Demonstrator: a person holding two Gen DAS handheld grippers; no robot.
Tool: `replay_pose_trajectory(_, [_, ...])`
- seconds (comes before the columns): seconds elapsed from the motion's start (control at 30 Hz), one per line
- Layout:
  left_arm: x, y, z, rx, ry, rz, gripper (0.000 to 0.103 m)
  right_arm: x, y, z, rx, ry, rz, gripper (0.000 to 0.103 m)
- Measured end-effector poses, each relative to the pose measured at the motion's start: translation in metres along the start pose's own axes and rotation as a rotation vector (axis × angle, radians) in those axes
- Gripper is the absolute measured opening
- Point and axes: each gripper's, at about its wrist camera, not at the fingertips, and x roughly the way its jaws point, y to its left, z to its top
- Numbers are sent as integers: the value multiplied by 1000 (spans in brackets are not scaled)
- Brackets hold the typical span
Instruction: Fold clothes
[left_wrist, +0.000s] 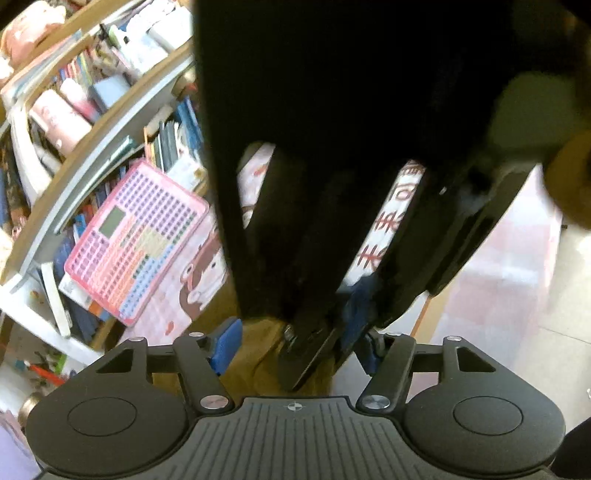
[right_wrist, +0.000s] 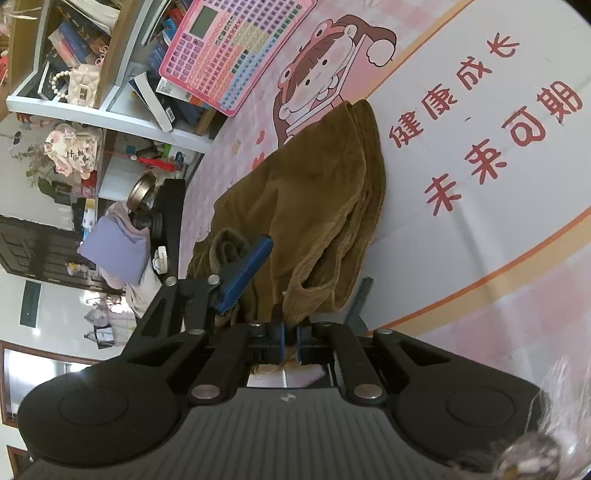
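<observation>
A brown fleece garment (right_wrist: 314, 184) lies bunched lengthwise on the pink cartoon mat (right_wrist: 480, 240). My right gripper (right_wrist: 290, 345) is shut on its near edge, which is lifted slightly. My left gripper (left_wrist: 297, 345) stands open around that same spot. Its blue-padded finger (right_wrist: 245, 273) is on one side of the raised cloth and its other finger (right_wrist: 358, 299) on the far side. In the left wrist view the right gripper's black body (left_wrist: 332, 110) fills the middle and hides most of the garment; only a brown patch (left_wrist: 258, 354) shows between the blue pads (left_wrist: 225, 347).
A pink toy keyboard board (right_wrist: 229, 51) leans against a crowded bookshelf (left_wrist: 92, 122) at the mat's far edge. Folded lilac clothes (right_wrist: 114, 254) and small clutter lie beside the mat on the left. Pale floor tiles (left_wrist: 546, 314) lie beyond the mat.
</observation>
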Motion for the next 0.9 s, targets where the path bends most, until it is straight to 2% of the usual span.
replay_pose_trajectory(0.13, [11,3,-5,-24,38,-11,55,-7,-5,2,-5,6,-12,11])
replay_pose_trajectory(0.2, [15,4,-5,-31,46,-18,50,-12,-8,2,-10,8,-15,16])
replay_pose_trajectory(0.33, [21,5,-5,-45,47,-34,38,-27,-15,3,-16,0,-11,36])
replay_pose_trajectory(0.4, [21,7,-5,-63,46,-53,21,-37,-21,5,-16,-13,-14,44])
replay_pose_trajectory(0.5, [15,13,-5,-110,37,-72,10,-46,-31,13,-9,-43,-49,56])
replay_pose_trajectory(0.53, [11,16,-4,-135,30,-76,9,-47,-34,15,-5,-53,-66,62])
replay_pose_trajectory(0.63, [0,29,-1,-209,14,-91,8,-40,-37,23,6,-60,-87,68])
replay_pose_trajectory(0.73, [-8,39,-1,-260,12,-108,8,-25,-38,33,42,-51,-51,72])
replay_pose_trajectory(0.9, [-10,46,-5,-275,11,-122,8,11,-35,52,140,-28,-2,77])
